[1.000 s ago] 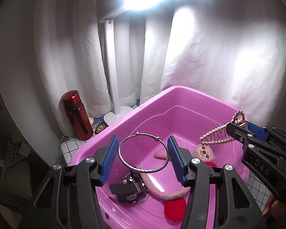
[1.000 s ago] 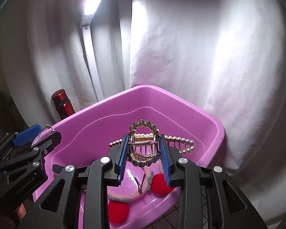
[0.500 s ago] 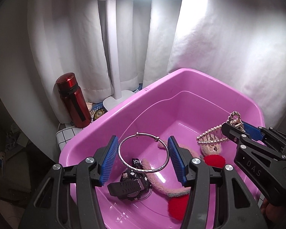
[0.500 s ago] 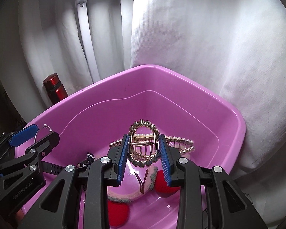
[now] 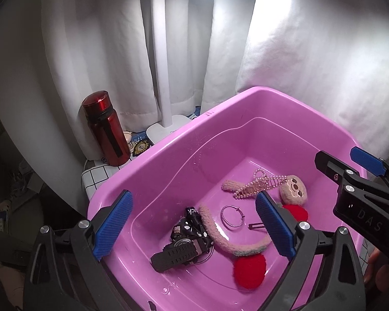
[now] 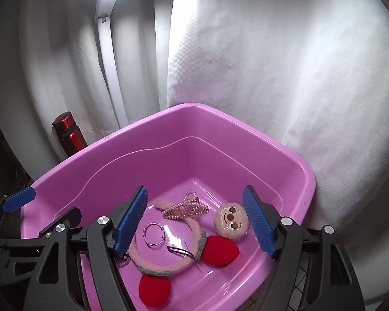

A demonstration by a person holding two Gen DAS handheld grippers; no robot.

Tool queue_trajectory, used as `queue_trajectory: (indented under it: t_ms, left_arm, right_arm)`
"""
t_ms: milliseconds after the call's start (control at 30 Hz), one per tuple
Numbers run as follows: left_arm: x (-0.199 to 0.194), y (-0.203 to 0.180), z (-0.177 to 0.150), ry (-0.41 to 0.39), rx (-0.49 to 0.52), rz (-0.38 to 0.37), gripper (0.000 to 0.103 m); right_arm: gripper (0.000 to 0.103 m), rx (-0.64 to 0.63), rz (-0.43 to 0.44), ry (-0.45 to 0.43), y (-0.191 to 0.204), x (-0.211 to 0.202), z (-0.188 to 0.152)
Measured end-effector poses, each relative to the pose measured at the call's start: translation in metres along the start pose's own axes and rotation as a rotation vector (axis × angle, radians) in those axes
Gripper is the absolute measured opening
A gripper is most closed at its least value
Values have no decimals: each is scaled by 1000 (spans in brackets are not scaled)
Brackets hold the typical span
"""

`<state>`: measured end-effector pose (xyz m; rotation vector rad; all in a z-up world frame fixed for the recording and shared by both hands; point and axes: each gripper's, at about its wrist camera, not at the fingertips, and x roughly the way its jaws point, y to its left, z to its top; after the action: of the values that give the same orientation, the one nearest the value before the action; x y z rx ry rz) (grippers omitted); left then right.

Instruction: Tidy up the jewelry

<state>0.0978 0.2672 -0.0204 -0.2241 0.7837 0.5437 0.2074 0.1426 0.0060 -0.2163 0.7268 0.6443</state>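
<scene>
White curtain [image 6: 272, 77] behind | pink tub [image 5: 147, 171] rim clear | both fingers opening – empty

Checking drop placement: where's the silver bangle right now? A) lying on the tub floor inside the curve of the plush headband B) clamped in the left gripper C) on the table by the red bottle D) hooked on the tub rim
A: the silver bangle lies flat on the floor of the pink tub, inside the curve of the plush headband; the left gripper has nothing between its opening jaws.
</scene>
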Motion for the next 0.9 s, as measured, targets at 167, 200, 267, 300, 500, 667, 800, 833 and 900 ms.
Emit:
queue_trajectory:
  t_ms: [167,200,267,300,500,667,800,833,900]
  left_arm:
    - [0,4,0,6,-8,18,94]
    - [-1,6,0,5,-12,21,94]
    - [-2,8,0,2,-19,27,94]
    - [-3,10,1,1,-22,26,94]
    - [-8,12,0,-7,-22,29,94]
    - [-12,16,-1,-8,-33,23,94]
    - [-13,18,-4,-5,-33,31,94]
    - [-13,18,-5,-2,-34,34,94]
    - [-13,19,-6,3,-36,39,94]
  right_arm:
    - [72,1,-3,0,0,-3,-3]
    - [72,3,-5,0,0,-3,-3]
    - [72,8,-4,-1,-1,-5,-3]
    - [72,11,-2,-2,0,-6,-3]
    - [72,13,-4,-9,0,-13,-6]
    - [72,22,-2,-12,-1,-18,-8]
    - [72,15,-4,-16,1,-22,-9]
    - [72,13,-4,-17,1,-23,-9]
    - [72,11,-4,-17,1,-25,-10]
